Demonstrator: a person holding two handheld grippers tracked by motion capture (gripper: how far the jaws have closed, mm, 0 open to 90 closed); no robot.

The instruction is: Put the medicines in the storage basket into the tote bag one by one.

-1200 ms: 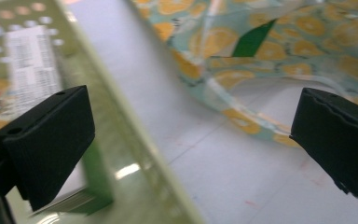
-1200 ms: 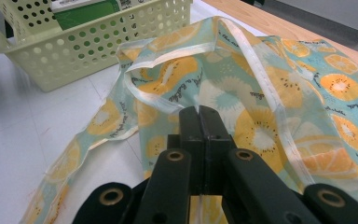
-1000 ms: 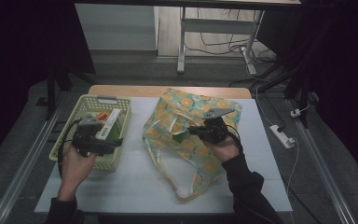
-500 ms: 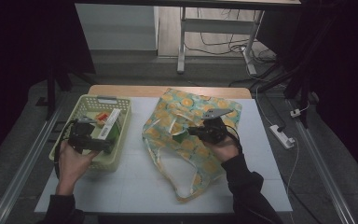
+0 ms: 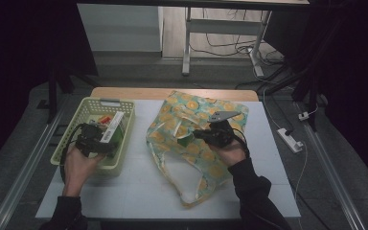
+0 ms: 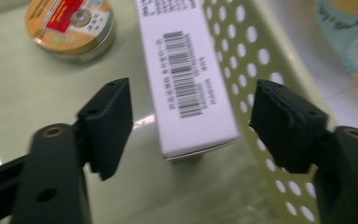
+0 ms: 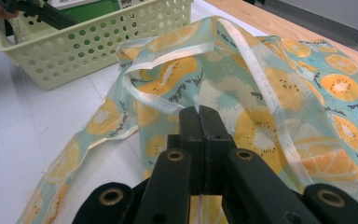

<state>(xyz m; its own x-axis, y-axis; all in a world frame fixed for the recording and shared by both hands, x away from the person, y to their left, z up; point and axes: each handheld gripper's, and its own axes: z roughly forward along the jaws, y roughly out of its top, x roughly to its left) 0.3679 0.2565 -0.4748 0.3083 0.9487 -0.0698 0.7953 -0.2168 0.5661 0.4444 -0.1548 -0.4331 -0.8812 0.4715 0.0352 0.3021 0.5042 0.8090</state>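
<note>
In the left gripper view, our left tool [image 6: 191, 116] sits inside the pale green perforated basket [image 6: 261, 60] with its jaws spread on either side of the near end of a white carton [image 6: 186, 84] that bears a barcode; the jaws have just been closing, the carton lies between them, and gaps show on both sides, so nothing is grasped yet. Beyond the carton, a round tin [image 6: 70, 25] with an orange and red label rests on the basket floor, apart from the carton. We judge the step in hand to be the pick of the carton from the basket. The next move calls for closing the pads squarely on the carton's long sides and then lifting clear of the basket wall just beside it. In the high view, the left hand [image 5: 79, 163] reaches over the near rim of the basket [image 5: 67, 143], with the tool angled down into it. Our right tool [image 7: 199, 122] is clenched on the edge of the citrus-print fabric bag [image 7: 279, 93], which lies spread on the white surface [image 7: 23, 140] beside the basket. The right hand [image 5: 230, 152] rests over the middle of the bag, with the forearm coming up from the near edge.
</note>
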